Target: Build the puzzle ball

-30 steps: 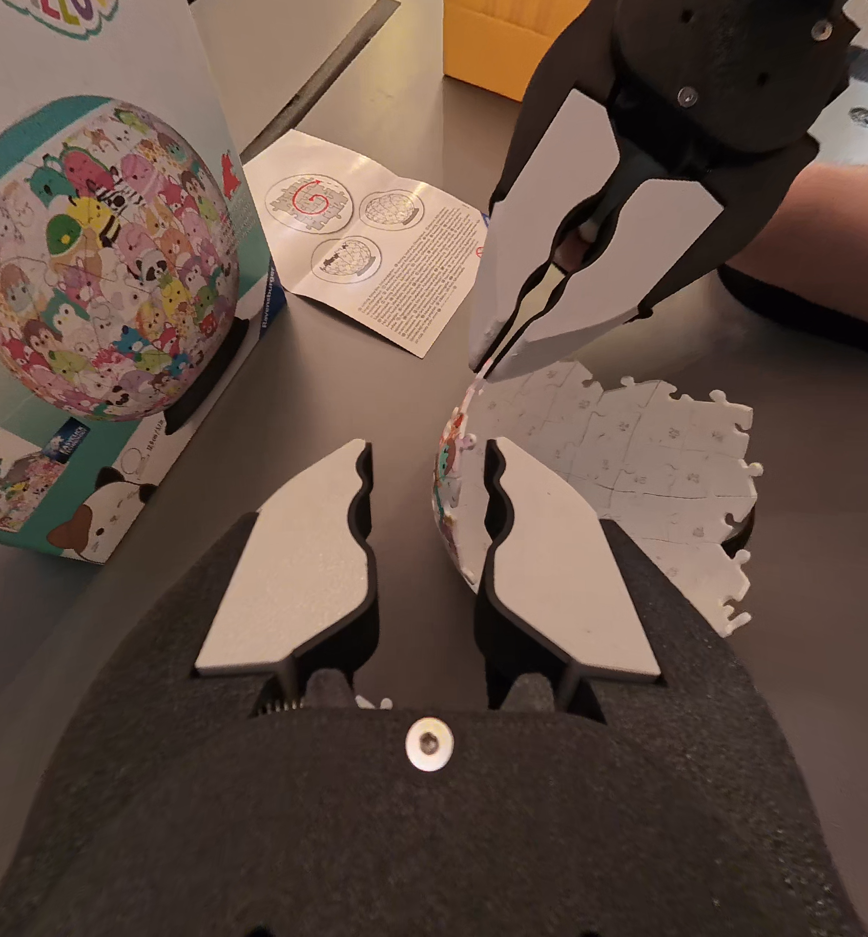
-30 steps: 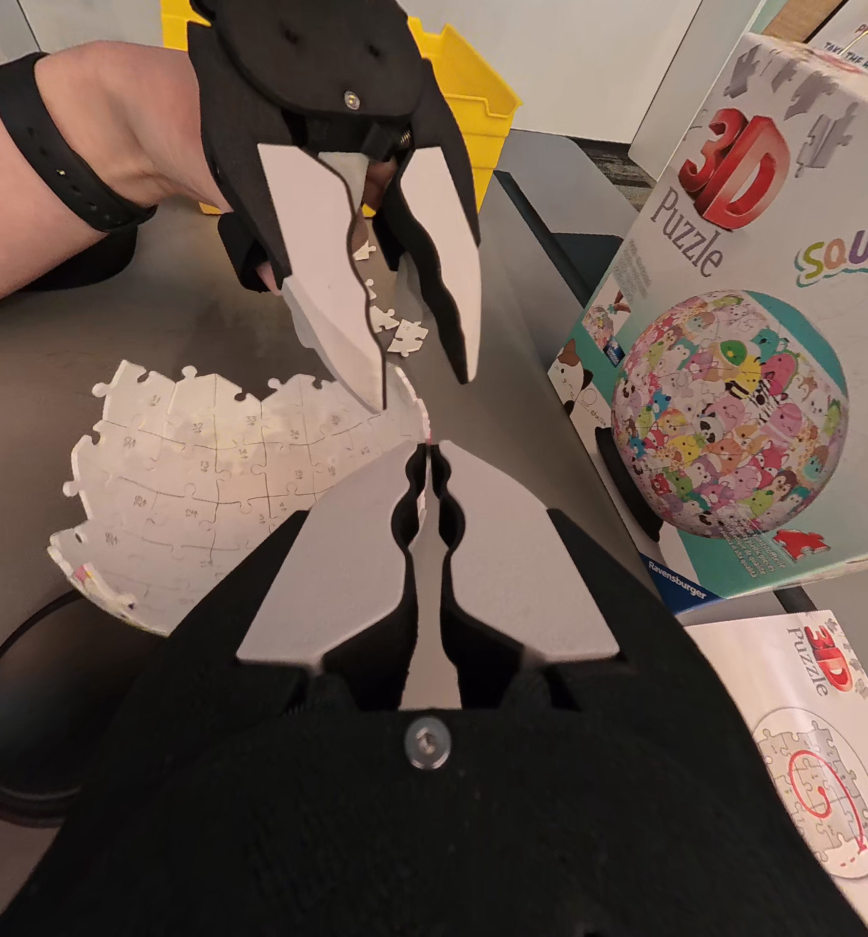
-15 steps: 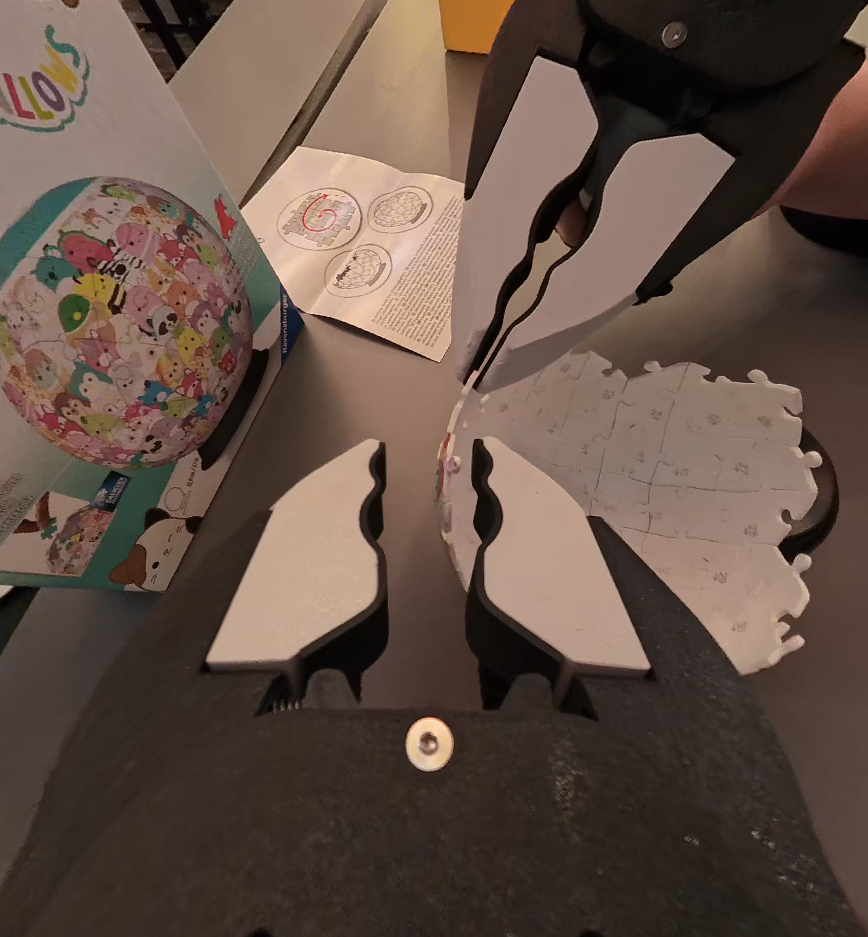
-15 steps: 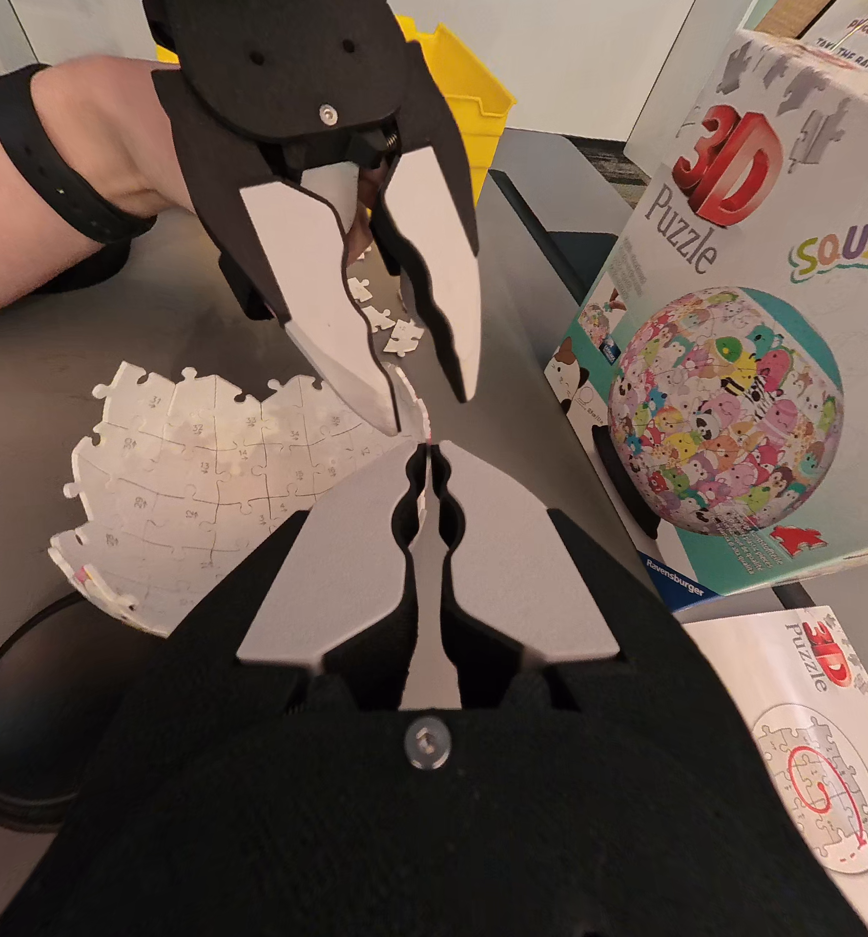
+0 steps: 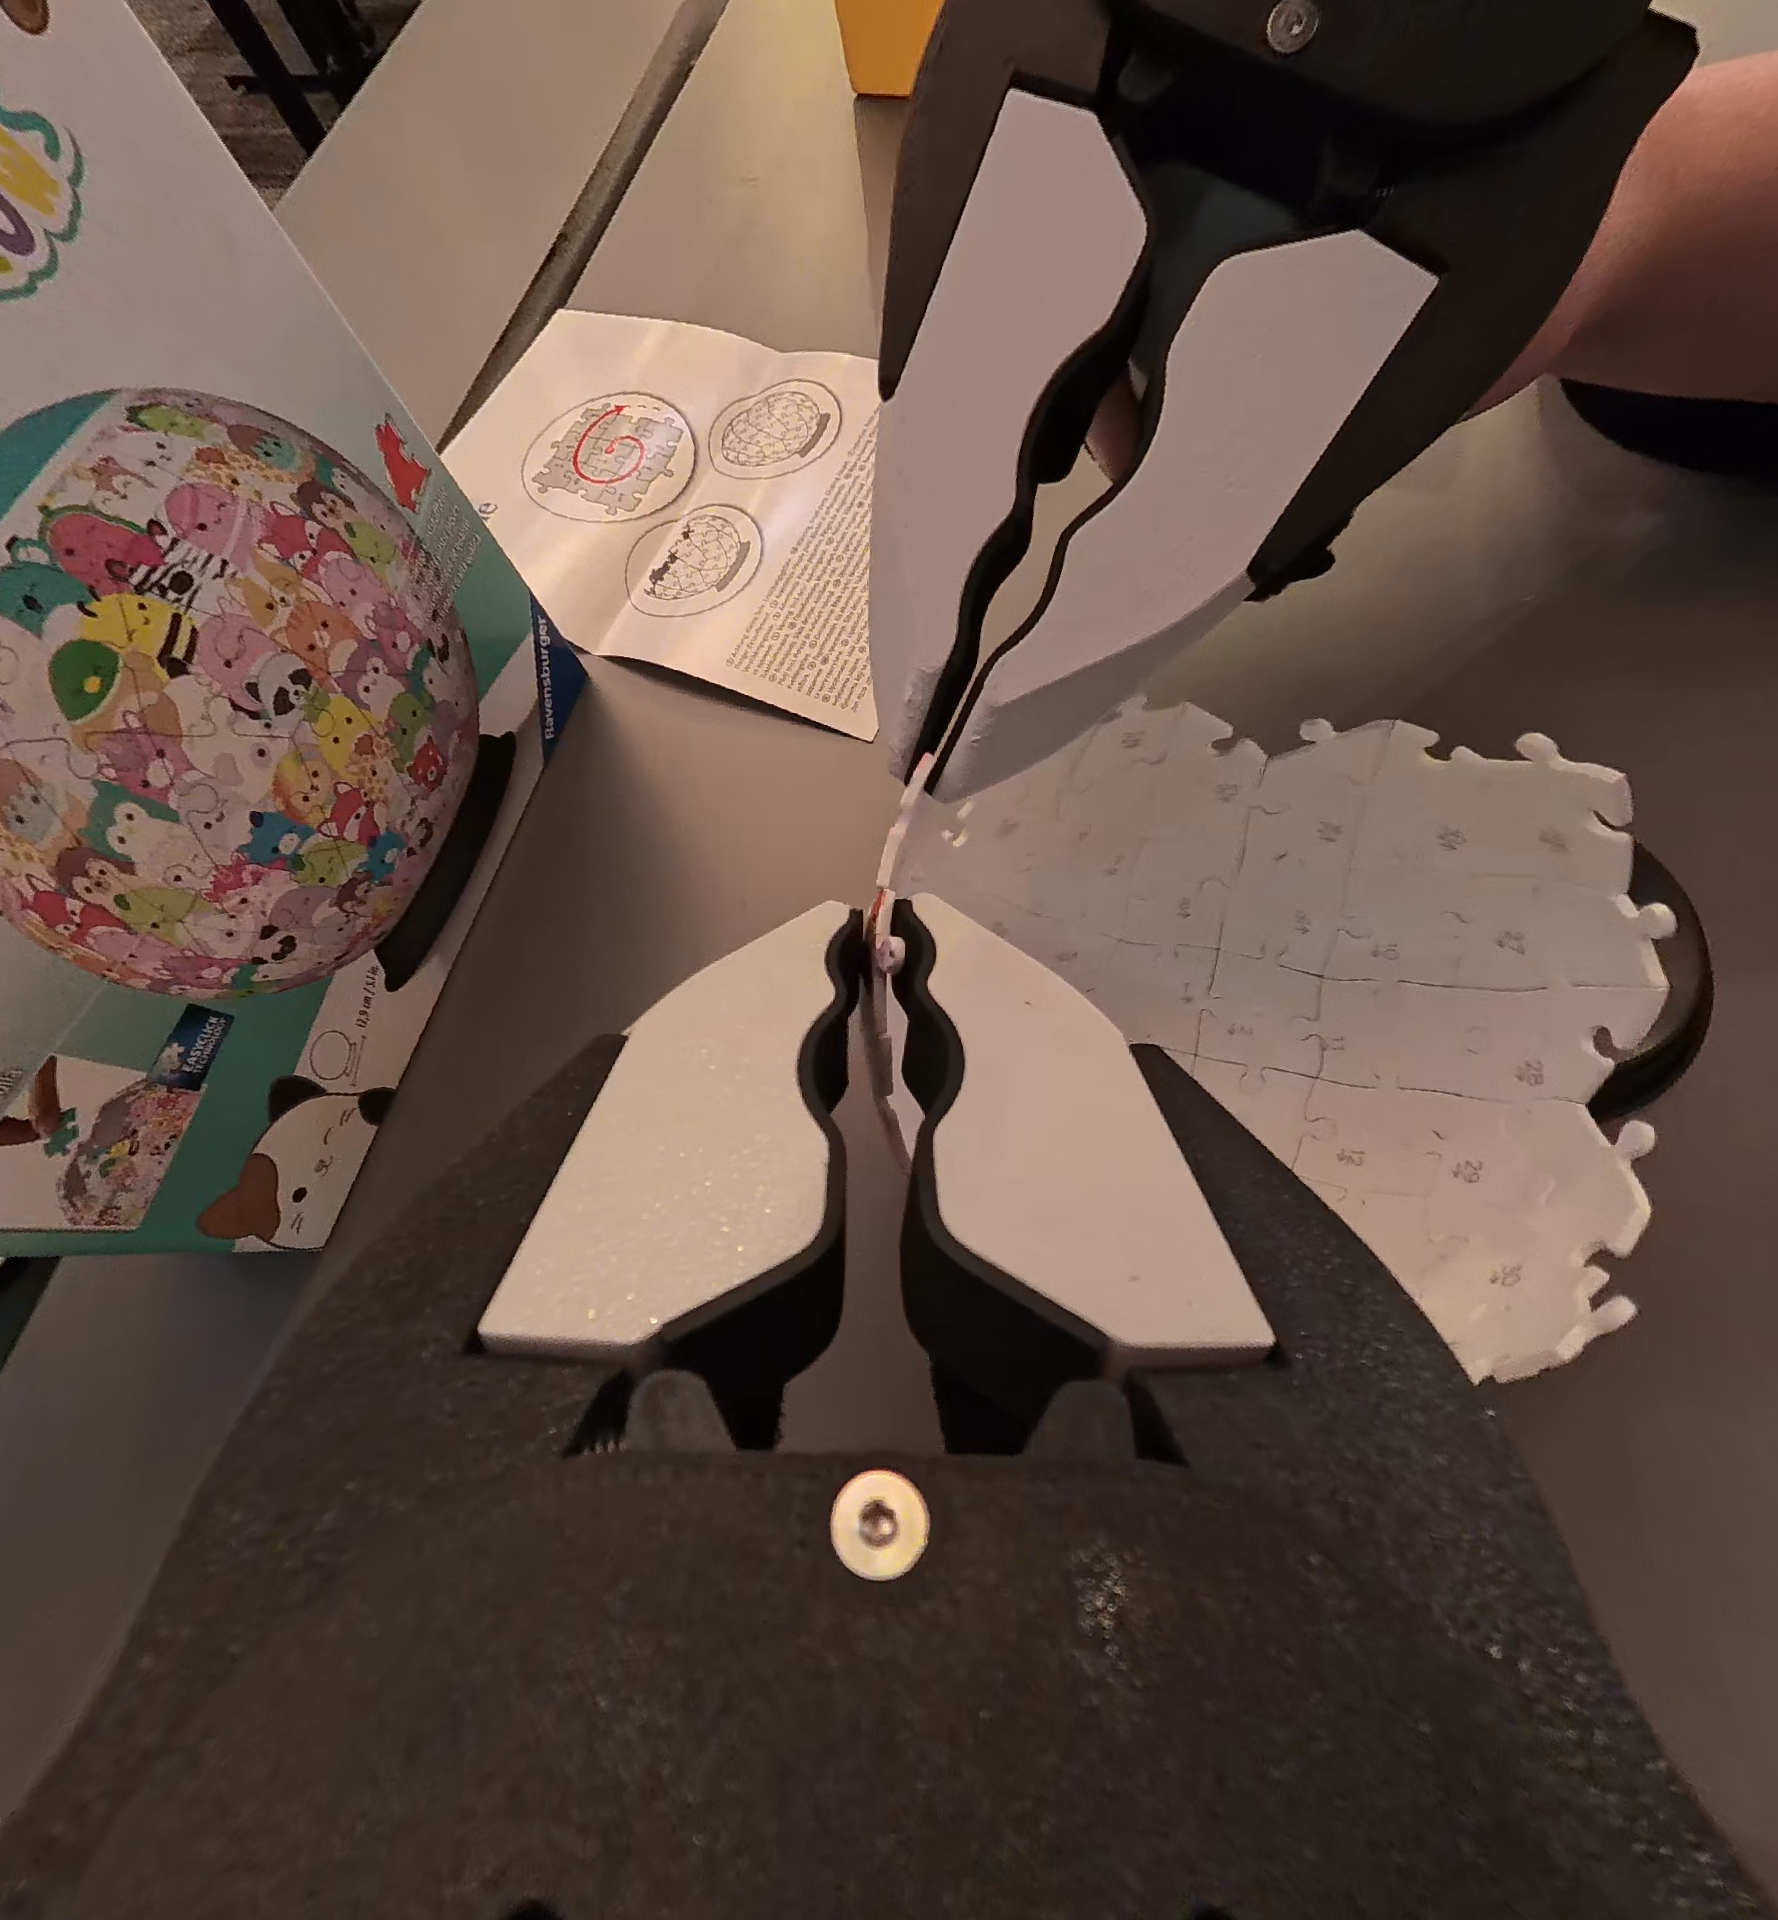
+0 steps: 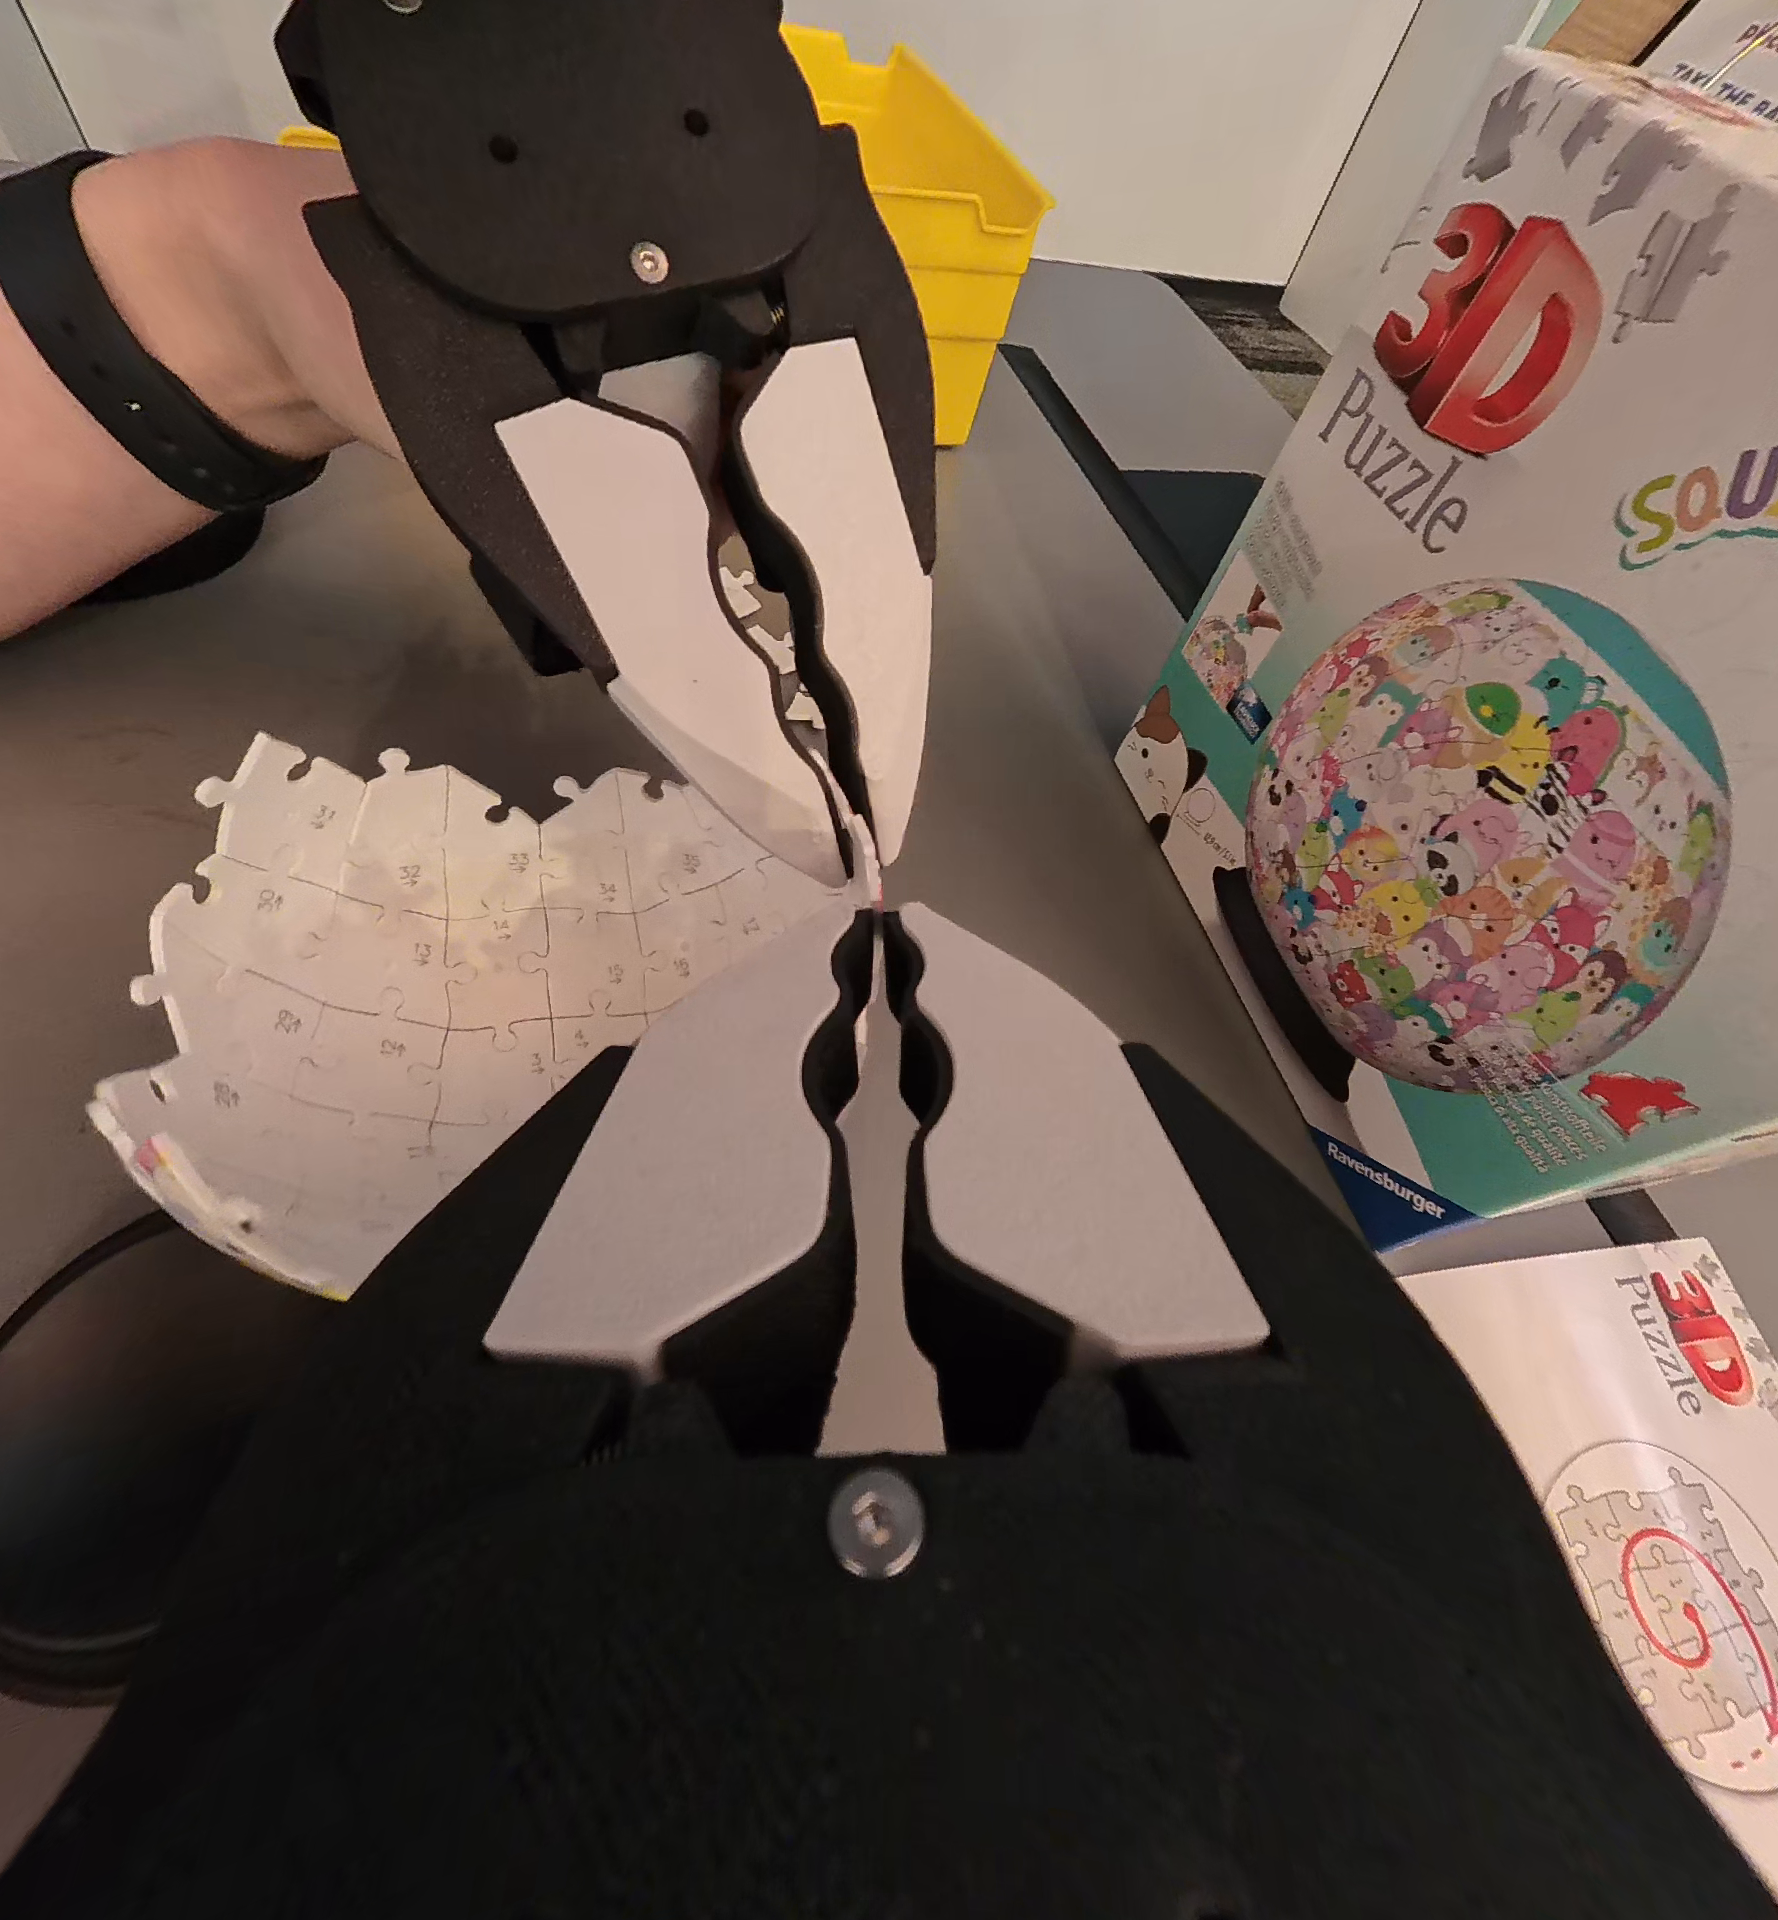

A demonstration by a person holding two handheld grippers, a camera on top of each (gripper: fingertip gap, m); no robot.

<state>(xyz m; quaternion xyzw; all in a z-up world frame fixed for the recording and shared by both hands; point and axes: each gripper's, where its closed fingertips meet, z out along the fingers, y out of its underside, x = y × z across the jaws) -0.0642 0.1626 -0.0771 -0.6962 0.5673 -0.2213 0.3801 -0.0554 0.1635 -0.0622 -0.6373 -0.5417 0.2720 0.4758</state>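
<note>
The half-built puzzle ball (image 5: 1332,987) is a white numbered shell that leans over a black ring stand (image 5: 1685,997) on the grey table. My left gripper (image 5: 880,925) is shut on the shell's near rim. My right gripper (image 5: 932,774) comes in from above, shut on a single white puzzle piece (image 5: 916,831) held at the rim just above the left fingertips. In the right wrist view, the right gripper (image 6: 877,914) and the left gripper (image 6: 857,862) meet tip to tip at the shell's (image 6: 397,935) right edge, above the stand (image 6: 23,1507).
The puzzle box (image 5: 189,727) stands upright left of the shell, also in the right wrist view (image 6: 1539,779). An instruction leaflet (image 5: 698,540) lies flat beside it. A yellow bin (image 6: 926,239) sits behind. A person's forearms (image 6: 85,416) hold the grippers. My two grippers' fingertips are within a few centimetres of each other.
My left gripper has gone from open to shut on the shell's rim. My right gripper has stayed shut on its piece at the rim, and both views have drawn closer together.
</note>
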